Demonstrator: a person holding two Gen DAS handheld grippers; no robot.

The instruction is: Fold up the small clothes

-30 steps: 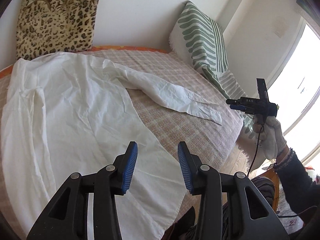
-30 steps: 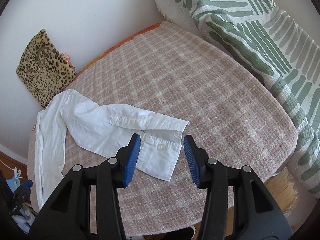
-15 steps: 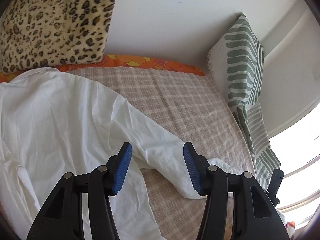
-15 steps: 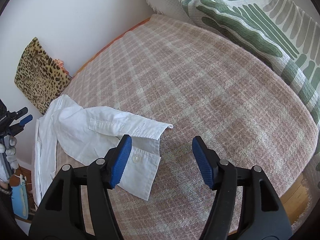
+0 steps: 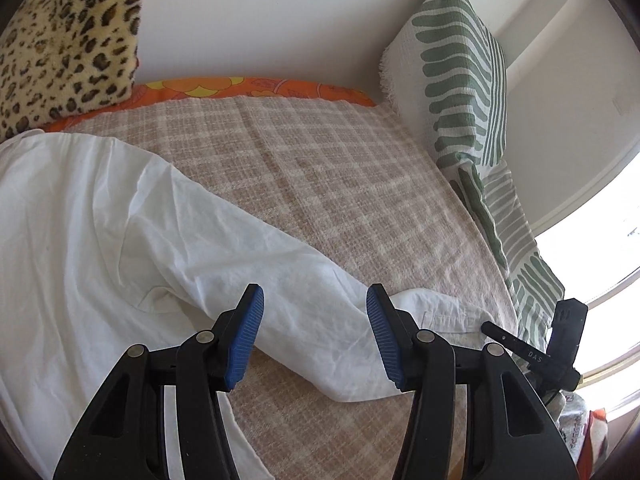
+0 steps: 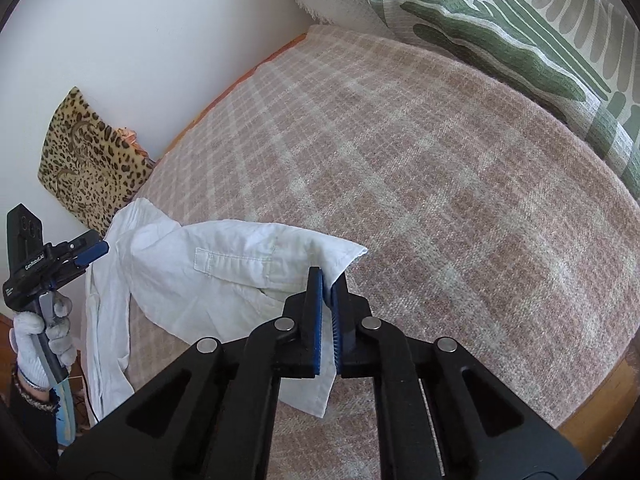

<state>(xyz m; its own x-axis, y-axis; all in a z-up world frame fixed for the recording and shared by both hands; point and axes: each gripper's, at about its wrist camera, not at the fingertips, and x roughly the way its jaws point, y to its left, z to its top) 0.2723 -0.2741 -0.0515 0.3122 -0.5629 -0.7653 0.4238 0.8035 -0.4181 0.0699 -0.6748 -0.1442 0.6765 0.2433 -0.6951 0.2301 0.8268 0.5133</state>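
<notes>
Left gripper (image 5: pixel 314 332): jaws part-open, nothing pinched — hovering over the sleeve's mid-length, cloth between and below the pads, contact not evident.
Shirt (image 5: pixel 92 232): white, spread on the bed (image 5: pixel 320 168); body lies toward 9 o'clock of the left jaws.
Sleeve (image 5: pixel 304 292): long axis runs from 10 o'clock to 4 o'clock in the left wrist view, ending at the cuff.
Right gripper (image 6: pixel 326 312): jaws clamped on the cuff (image 6: pixel 320 256), cloth pinched between the pads.
Nearer hand: right holds the sleeve end; left is nearer the shoulder — judged the pivot for folding the sleeve inward.
</notes>
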